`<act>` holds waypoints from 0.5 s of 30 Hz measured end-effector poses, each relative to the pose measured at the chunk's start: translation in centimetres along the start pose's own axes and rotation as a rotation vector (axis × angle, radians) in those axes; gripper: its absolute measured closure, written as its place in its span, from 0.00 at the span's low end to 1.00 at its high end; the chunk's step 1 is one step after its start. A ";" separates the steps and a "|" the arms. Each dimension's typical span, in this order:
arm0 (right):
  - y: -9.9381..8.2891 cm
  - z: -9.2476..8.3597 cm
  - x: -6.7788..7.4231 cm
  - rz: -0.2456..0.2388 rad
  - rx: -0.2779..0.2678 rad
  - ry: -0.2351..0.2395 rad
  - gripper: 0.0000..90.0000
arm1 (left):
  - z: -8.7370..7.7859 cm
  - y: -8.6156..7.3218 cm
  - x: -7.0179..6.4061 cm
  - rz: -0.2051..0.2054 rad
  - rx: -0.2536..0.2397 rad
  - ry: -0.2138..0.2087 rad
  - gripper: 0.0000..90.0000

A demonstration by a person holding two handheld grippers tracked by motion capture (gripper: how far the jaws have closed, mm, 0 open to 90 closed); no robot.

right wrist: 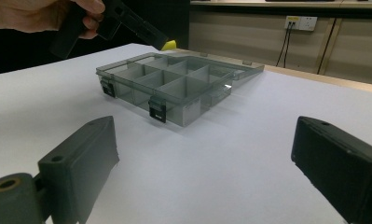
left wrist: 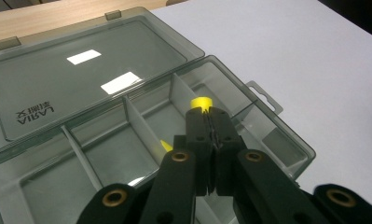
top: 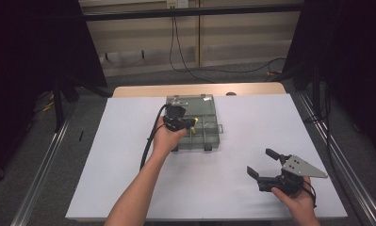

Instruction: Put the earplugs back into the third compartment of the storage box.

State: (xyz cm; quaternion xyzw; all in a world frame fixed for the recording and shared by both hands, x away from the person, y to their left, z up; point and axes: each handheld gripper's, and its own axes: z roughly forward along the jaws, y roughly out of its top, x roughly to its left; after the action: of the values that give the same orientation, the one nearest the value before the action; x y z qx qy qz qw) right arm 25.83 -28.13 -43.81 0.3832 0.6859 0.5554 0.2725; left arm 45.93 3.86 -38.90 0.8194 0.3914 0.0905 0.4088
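A smoky clear plastic organizer box [top: 204, 134] lies open at the middle of the white table, its lid [left wrist: 81, 70] folded flat away from the person. My left gripper [left wrist: 212, 114] hovers over the divided compartments [left wrist: 123, 154], shut on a small yellow piece [left wrist: 201, 101] that pokes out past the jaw tips. Another yellow tip [left wrist: 165, 145] shows beside the jaws; I cannot tell if it lies in the box. In the high view the left gripper [top: 191, 123] is above the box's left half. My right gripper [top: 260, 161] rests open near the front right, with nothing between its jaws.
The right gripper view looks across bare white table toward the box [right wrist: 174, 84], its two black latches [right wrist: 157, 112] facing me, with the left gripper's yellow piece [right wrist: 168, 45] above it. A wooden table edge [top: 200, 89] lies behind the box. Black curtains flank both sides.
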 end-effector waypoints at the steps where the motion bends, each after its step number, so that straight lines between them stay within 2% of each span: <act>1: 0.0 0.0 0.0 0.000 0.000 0.000 0.07 | 0.1 0.0 0.0 -0.003 -0.004 0.004 0.98; 4: 0.0 0.0 0.0 0.000 0.000 -0.001 0.07 | 0.4 0.0 0.1 -0.020 -0.005 0.003 0.98; 15: 0.0 0.0 0.0 0.001 0.000 0.002 0.07 | 0.9 0.3 0.4 -0.006 -0.006 0.027 0.98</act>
State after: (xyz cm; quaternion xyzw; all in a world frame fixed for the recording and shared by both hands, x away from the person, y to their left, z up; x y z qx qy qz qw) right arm 25.85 -28.13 -43.84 0.3829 0.6860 0.5560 0.2716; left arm 46.81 3.50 -39.37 0.8158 0.3989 0.1016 0.4062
